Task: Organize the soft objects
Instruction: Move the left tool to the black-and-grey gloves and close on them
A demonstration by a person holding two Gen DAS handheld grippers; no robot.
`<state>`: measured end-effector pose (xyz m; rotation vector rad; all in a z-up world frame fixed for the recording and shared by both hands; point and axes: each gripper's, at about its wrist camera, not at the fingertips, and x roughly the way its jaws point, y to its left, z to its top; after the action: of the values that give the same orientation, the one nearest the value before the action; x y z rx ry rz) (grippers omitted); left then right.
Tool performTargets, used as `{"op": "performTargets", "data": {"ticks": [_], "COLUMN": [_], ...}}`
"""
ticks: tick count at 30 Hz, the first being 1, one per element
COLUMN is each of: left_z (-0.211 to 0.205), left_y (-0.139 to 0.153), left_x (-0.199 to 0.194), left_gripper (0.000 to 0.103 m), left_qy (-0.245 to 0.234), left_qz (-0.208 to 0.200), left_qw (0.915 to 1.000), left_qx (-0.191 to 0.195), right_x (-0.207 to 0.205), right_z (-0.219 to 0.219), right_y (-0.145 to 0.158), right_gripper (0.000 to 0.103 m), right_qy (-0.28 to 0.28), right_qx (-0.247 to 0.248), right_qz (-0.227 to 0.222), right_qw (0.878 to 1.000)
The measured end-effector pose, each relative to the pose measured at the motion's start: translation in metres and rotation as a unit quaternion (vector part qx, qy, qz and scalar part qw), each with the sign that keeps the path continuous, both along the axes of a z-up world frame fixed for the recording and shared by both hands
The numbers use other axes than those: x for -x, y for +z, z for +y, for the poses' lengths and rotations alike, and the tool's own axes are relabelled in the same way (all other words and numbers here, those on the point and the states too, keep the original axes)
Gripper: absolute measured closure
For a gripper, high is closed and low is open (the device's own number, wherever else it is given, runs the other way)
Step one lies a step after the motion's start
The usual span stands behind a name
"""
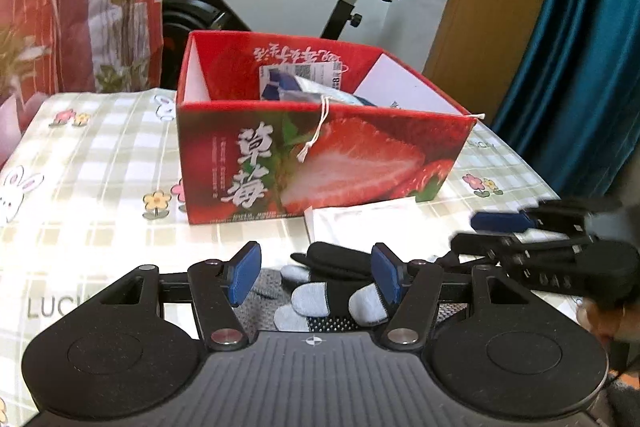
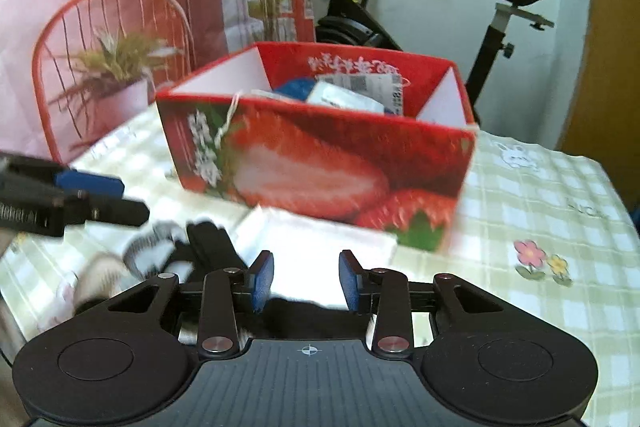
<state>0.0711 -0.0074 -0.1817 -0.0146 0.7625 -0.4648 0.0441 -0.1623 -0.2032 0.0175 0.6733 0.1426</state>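
Nearest to us, our left gripper (image 1: 316, 277) hangs with its blue pads parted and nothing pressed between them. Just beyond the pads lies a heap of dark socks (image 1: 332, 291) with pale grey toes and heels, resting on the checked tablecloth (image 1: 100, 155). We count at least three pale toe patches, so we judge two pairs or so, though the heap is too tangled to be sure.

Our right gripper (image 2: 306, 281) also stands released, its jaws narrower than the left's, with only a dark fold of fabric (image 2: 296, 311) showing below the pads, not clamped by them. Just ahead of it lies one flat white packet (image 2: 320, 239), touching the front of the box or close to it.

Farther off sits one red strawberry box (image 1: 320, 155), open at the top. Inside we see a blue item (image 2: 296, 87), a pale wrapped bundle (image 2: 344, 99) and a labelled white packet (image 1: 296, 73); three things at least, the rest hidden by the wall.

We judge the job partly done: some pieces are boxed, while the socks and the white packet are left on the table, and neither gripper holds anything yet.
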Motion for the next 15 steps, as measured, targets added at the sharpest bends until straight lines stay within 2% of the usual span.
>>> {"op": "performTargets", "data": {"ticks": [8, 15], "left_z": [0.006, 0.011], "left_y": [-0.014, -0.031], "left_x": [0.01, 0.015], "left_gripper": [0.04, 0.04], "left_qy": [0.027, 0.039], "left_qz": [-0.006, 0.01], "left_qw": [0.9995, 0.999], "left_qx": [0.012, 0.019], "right_x": [0.018, 0.014], "right_z": [-0.007, -0.008], "right_y": [-0.017, -0.03], "right_gripper": [0.053, 0.052], "right_qy": [-0.02, -0.03], "right_qx": [-0.026, -0.024], "right_qz": [0.008, 0.023], "right_qw": [0.999, 0.999]}}
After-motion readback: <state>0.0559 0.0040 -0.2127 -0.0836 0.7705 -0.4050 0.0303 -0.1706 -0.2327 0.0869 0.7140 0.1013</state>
